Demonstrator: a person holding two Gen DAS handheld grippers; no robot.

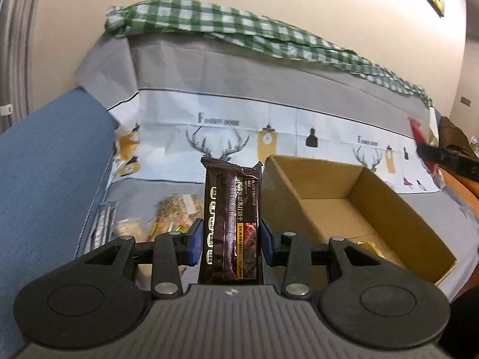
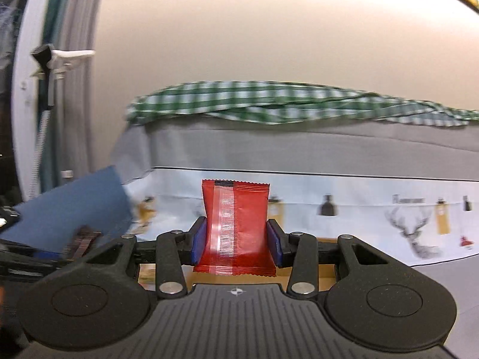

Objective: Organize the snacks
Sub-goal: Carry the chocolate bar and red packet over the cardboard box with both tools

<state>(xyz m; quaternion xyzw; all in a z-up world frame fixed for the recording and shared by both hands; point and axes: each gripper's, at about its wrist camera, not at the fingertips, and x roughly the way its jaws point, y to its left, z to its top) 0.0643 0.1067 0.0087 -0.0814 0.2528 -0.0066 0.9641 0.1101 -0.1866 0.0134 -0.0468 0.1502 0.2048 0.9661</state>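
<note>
Black truffle ham cracker pack (image 1: 230,224): dark brown, upright, clamped between the blue pads of the left gripper (image 1: 231,240), raised above the grey printed cloth (image 1: 209,89). Red snack packet (image 2: 235,229): clamped at its sides by the right gripper (image 2: 236,242), pinched inward at the waist. Open cardboard box (image 1: 404,218): just right of the cracker pack, a yellow wrapper (image 1: 371,246) inside. Loose snack packets (image 1: 176,209): on the cloth, left of the pack. Green checked cloth (image 1: 224,21): along the back edge.
</note>
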